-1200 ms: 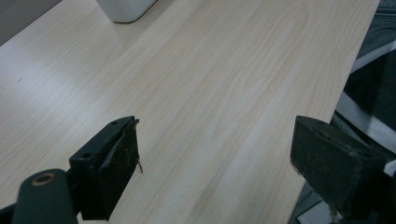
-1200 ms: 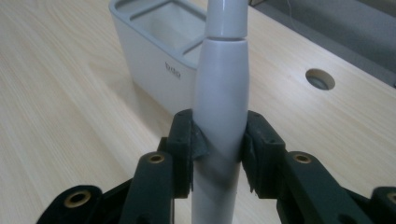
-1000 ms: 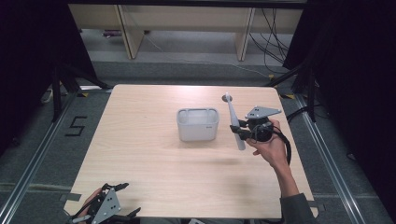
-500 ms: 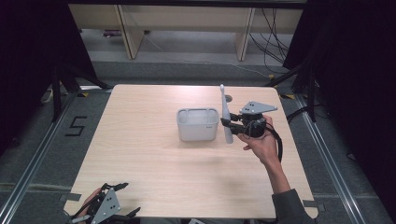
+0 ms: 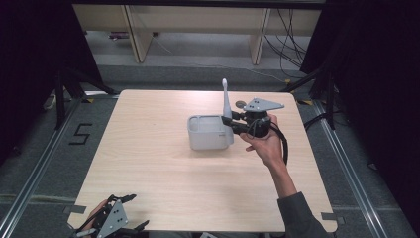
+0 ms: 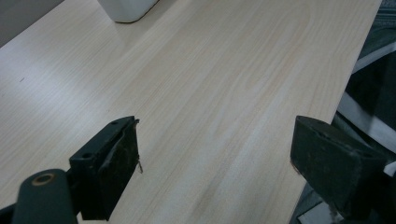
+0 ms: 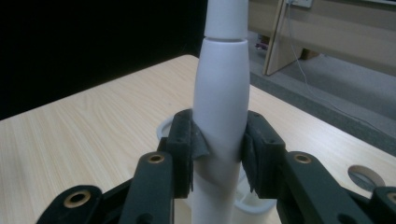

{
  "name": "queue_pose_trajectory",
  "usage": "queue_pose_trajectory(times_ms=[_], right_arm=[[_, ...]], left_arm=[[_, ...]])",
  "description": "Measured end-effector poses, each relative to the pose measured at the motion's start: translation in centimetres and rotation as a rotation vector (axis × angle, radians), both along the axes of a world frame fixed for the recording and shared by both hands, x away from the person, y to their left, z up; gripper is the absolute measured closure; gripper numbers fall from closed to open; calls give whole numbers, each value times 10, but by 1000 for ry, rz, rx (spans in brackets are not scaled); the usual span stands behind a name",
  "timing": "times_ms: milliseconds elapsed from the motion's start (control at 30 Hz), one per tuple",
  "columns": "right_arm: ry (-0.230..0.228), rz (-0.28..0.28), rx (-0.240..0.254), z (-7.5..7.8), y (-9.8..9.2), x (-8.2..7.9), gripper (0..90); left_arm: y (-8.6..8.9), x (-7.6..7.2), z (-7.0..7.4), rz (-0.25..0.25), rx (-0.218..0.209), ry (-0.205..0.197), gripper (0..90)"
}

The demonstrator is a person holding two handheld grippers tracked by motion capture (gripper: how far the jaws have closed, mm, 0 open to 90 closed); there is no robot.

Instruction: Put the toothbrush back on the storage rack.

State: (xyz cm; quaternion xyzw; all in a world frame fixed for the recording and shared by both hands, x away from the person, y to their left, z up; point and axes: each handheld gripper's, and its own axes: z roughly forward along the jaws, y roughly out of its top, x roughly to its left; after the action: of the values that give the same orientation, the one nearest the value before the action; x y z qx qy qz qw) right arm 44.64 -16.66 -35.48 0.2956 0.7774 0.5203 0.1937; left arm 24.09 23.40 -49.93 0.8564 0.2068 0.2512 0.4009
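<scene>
A white electric toothbrush stands upright in my right gripper, which is shut on its thick lower body. In the right gripper view the black pads press both sides of the toothbrush. Its lower end hangs over the right part of a white rectangular tub, whose rim shows behind the jaws. My left gripper rests at the table's near left corner. In the left gripper view it is open with only bare tabletop between the jaws, and the tub is far ahead.
A small roll of tape lies on the table just behind the right gripper and also shows as a roll of tape at the right. The light wooden table ends near the left gripper, with dark floor around it.
The right hand has moved left and a little up. The toothbrush has swung from leaning to upright and now stands over the tub's right side. The left gripper has stayed put.
</scene>
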Motion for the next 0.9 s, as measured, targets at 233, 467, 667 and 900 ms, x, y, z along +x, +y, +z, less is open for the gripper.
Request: queue_pose_trajectory(times_ms=[233, 467, 667, 900], right_arm=[[-16, 3, 55, 11, 14, 8, 670], [-20, 4, 74, 19, 25, 15, 670], [-60, -18, 74, 23, 36, 29, 669], [-60, -28, 75, 18, 49, 42, 670]], left_arm=[[0, 0, 0, -2, 1, -1, 149], [0, 0, 1, -1, 9, 2, 149], [0, 0, 0, -2, 7, 1, 149], [0, 0, 1, -4, 12, 4, 149]])
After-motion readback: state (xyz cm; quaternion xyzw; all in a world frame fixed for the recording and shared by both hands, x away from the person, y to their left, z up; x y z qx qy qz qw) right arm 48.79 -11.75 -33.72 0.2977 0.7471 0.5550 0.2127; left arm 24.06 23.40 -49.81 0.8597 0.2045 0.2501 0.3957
